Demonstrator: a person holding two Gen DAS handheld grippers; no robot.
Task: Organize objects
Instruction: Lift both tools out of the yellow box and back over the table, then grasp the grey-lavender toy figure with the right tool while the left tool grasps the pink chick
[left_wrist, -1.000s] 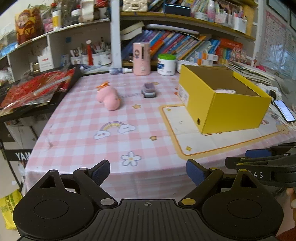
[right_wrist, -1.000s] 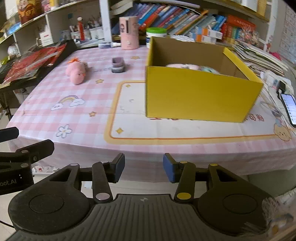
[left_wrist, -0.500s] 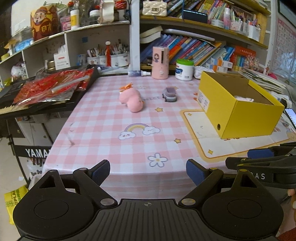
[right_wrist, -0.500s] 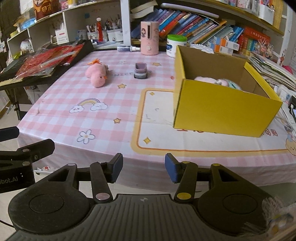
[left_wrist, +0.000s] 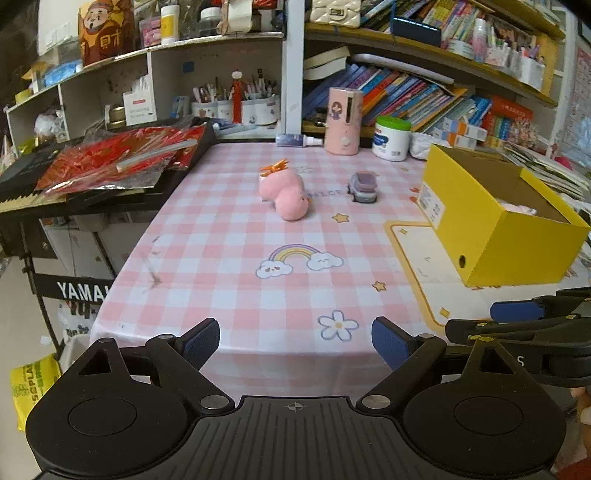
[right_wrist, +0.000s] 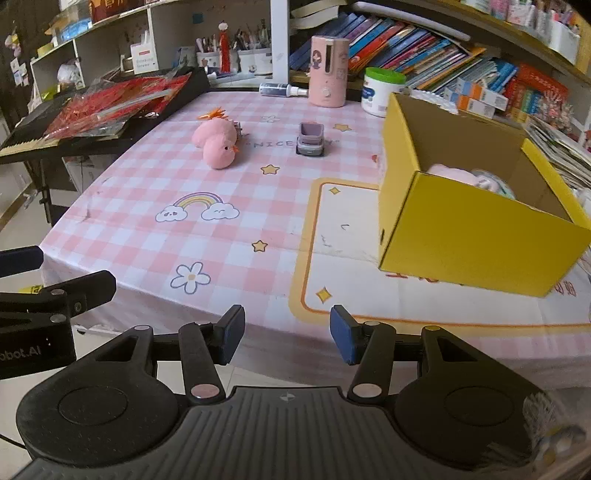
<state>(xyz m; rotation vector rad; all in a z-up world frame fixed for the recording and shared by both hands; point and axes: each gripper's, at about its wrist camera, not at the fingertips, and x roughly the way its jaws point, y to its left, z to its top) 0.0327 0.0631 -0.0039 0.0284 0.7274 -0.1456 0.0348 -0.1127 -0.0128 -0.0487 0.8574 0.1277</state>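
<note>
A pink plush chick (left_wrist: 286, 194) (right_wrist: 218, 142) lies on the pink checked tablecloth (left_wrist: 229, 258) (right_wrist: 147, 240), a small grey toy car (left_wrist: 363, 187) (right_wrist: 311, 139) to its right. At the right stands an open yellow box (left_wrist: 495, 229) (right_wrist: 476, 236) holding a pink soft toy (right_wrist: 456, 175). My left gripper (left_wrist: 295, 345) hangs open over the table's near edge, nothing between its fingers. My right gripper (right_wrist: 287, 334) is also open and empty, narrower, at the near edge. Each gripper shows at the side of the other's view.
A pink dispenser (left_wrist: 344, 122), a white green-lidded tub (left_wrist: 391, 138) and a spray bottle (left_wrist: 297, 140) stand at the table's back. Bookshelves rise behind. A keyboard with red foil packets (left_wrist: 122, 162) borders the left. A yellow bag (left_wrist: 31, 384) lies on the floor.
Both grippers have shifted left along the near edge, so the box, chick and car slid right in both views. The right gripper's jaws stand slightly wider than a second ago.
</note>
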